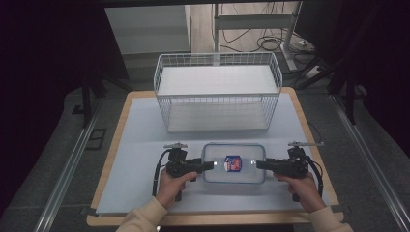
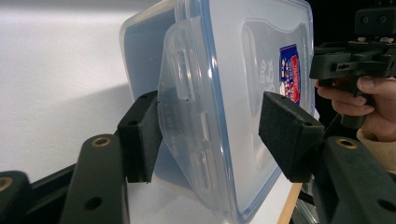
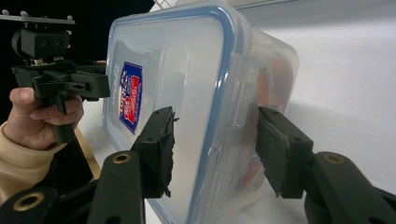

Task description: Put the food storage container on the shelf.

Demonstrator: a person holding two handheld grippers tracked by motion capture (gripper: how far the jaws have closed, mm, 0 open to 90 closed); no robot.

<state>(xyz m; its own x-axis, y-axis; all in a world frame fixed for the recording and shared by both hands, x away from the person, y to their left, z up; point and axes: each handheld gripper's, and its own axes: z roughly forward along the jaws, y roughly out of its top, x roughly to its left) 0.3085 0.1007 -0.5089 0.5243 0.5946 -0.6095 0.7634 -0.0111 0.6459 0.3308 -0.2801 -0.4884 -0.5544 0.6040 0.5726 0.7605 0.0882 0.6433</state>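
container (image 1: pixel 234 164) on table (image 1: pixel 135 145), between both grippers | wire basket (image 1: pixel 217 92) behind container

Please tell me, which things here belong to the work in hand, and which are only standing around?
In the work:
- plastic container with blue-edged lid
- left hand-held gripper, at the container's left end
- right hand-held gripper, at its right end

Standing around:
- white wire basket, behind the container
- table
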